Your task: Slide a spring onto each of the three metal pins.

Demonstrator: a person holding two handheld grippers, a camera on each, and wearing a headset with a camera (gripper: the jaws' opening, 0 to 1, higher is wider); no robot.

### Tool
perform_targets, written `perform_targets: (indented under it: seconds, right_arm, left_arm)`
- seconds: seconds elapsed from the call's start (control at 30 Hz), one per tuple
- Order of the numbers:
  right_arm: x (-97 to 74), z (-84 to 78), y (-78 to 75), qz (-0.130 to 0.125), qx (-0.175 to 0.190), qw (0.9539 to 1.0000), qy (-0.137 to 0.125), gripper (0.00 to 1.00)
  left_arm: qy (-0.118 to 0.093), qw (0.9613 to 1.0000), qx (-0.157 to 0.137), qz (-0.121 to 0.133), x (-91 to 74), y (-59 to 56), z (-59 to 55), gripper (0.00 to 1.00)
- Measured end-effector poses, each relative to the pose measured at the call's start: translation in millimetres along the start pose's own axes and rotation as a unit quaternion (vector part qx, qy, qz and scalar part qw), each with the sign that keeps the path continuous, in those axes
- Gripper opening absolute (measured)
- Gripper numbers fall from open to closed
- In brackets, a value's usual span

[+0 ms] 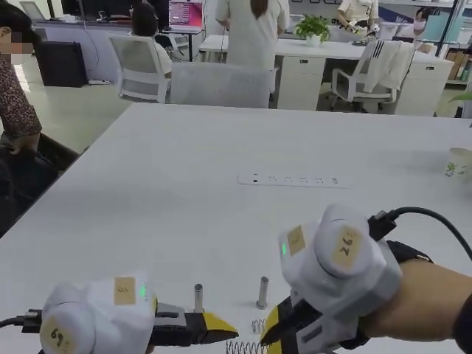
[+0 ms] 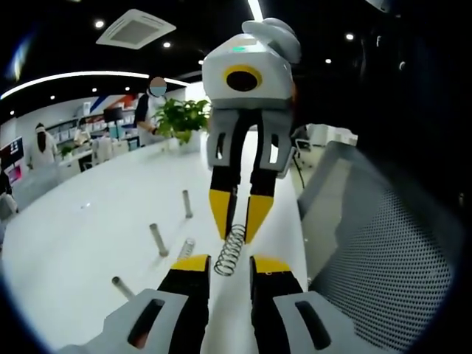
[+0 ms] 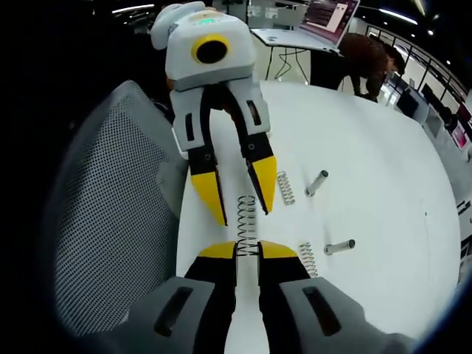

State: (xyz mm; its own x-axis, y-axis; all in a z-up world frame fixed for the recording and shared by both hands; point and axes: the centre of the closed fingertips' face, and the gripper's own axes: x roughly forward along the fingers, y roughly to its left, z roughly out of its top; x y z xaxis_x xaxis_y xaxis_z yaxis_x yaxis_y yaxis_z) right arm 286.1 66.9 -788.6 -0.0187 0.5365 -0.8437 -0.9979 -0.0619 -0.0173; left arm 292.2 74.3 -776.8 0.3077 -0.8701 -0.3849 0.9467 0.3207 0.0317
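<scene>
In the right gripper view my right gripper [image 3: 248, 251] is shut on the near end of a spring [image 3: 246, 217] lying on the white table [image 1: 221, 184]. My left gripper [image 3: 242, 198] faces it, open, its yellow fingertips on either side of the spring's far end. In the left gripper view the same spring [image 2: 230, 251] runs from between my open left gripper [image 2: 230, 264] up to the right gripper [image 2: 240, 217]. Three metal pins [image 2: 186, 203] [image 2: 158, 240] [image 2: 122, 286] stand to the left, bare. Two pins [image 1: 198, 297] [image 1: 263, 292] appear in the head view. Loose springs [image 3: 285, 188] [image 3: 307, 258] lie beside the pins.
A white power strip [image 1: 287, 180] is set in the table's middle and a paper cup [image 1: 459, 162] stands at the right edge. A grey mesh chair [image 3: 110, 206] sits close by the near table edge. Chairs, desks and people fill the room beyond.
</scene>
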Motion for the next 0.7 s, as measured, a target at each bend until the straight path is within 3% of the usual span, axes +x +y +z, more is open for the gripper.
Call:
perform_targets:
  seconds: [0.4, 0.7]
  right_arm:
    - [-0.2, -1.4, 4.9, 0.012, -0.007, 0.9999, 0.005, 0.07]
    - [-8.9, 6.2, 4.1, 0.008, 0.000, 0.9999, -0.015, 0.07]
  left_arm:
    - [0.009, 0.9999, 0.008, -0.010, 1.0, -3.6, -4.7, 0.04]
    - [0.013, 0.9998, 0.016, -0.008, 0.3, -3.3, -5.5, 0.03]
